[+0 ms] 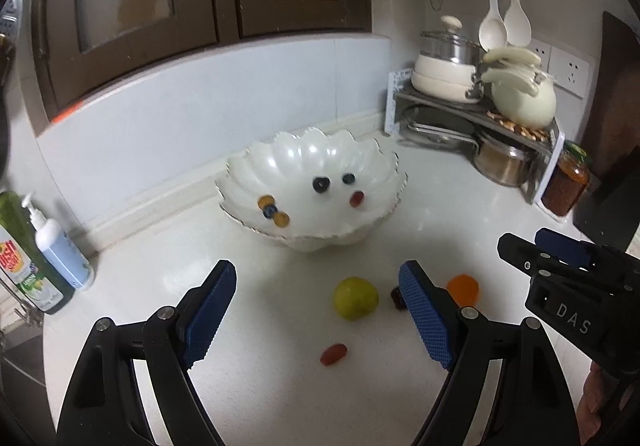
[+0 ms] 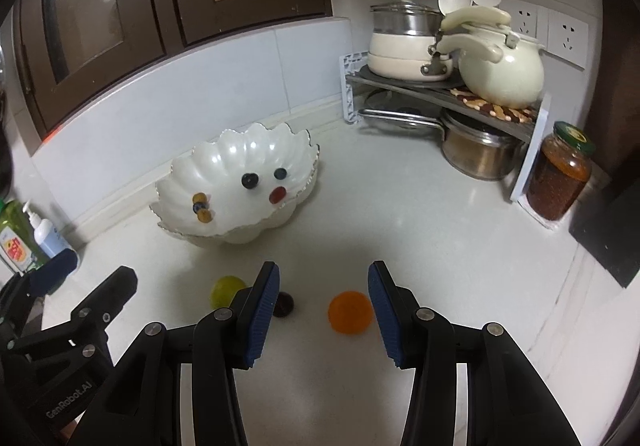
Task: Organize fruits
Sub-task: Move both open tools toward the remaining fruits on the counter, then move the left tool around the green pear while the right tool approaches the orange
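A white scalloped bowl (image 1: pixel 240 181) (image 2: pixel 176 181) stands on the counter and holds several small fruits: blueberries (image 1: pixel 321 183) (image 2: pixel 250 180), a red grape (image 1: pixel 357 198) (image 2: pixel 277 194) and amber ones (image 1: pixel 281 219). On the counter in front lie a green lime (image 1: pixel 355 298) (image 2: pixel 224 289), a dark fruit (image 1: pixel 396 296) (image 2: pixel 283 303), an orange fruit (image 1: pixel 463 288) (image 2: pixel 350 311) and a red grape tomato (image 1: pixel 333 354). My left gripper (image 1: pixel 318 314) is open and empty above the lime. My right gripper (image 2: pixel 323 314) (image 1: pixel 532 246) is open and empty, with the orange fruit just inside its right finger.
A corner rack (image 1: pixel 472 113) (image 2: pixel 448 89) with pots and a kettle stands at the back right, a jar (image 1: pixel 568 181) (image 2: pixel 560 169) beside it. Soap bottles (image 1: pixel 44 246) (image 2: pixel 28 238) stand at the left by the counter edge. A dark board (image 1: pixel 616 133) leans at the right.
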A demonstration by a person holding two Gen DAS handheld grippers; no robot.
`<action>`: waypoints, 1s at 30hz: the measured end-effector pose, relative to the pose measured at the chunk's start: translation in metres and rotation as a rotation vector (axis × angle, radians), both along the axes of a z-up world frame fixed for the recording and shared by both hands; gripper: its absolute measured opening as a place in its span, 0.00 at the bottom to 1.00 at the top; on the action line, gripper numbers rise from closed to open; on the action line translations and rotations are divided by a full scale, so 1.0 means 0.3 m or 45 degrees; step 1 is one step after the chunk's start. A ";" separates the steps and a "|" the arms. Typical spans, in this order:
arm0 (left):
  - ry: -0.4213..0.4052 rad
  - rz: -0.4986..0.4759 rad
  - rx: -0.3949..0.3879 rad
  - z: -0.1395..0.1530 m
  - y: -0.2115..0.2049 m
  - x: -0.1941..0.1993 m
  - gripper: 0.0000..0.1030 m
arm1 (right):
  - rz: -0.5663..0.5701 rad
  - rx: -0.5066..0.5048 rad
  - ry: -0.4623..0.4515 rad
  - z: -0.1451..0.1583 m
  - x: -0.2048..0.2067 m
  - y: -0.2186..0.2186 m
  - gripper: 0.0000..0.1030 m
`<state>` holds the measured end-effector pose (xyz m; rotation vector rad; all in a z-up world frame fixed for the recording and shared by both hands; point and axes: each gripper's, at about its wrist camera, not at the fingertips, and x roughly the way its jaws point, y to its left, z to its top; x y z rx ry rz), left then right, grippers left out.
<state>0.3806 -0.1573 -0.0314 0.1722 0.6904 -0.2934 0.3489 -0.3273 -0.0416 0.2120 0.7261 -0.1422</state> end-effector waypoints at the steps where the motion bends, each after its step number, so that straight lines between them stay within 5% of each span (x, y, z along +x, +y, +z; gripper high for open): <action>1: 0.003 -0.001 0.004 -0.006 -0.003 0.002 0.81 | -0.005 0.007 0.003 -0.009 -0.006 0.000 0.46; 30: 0.154 -0.088 0.051 -0.253 -0.074 0.129 0.80 | -0.102 0.071 0.187 -0.282 0.080 -0.038 0.46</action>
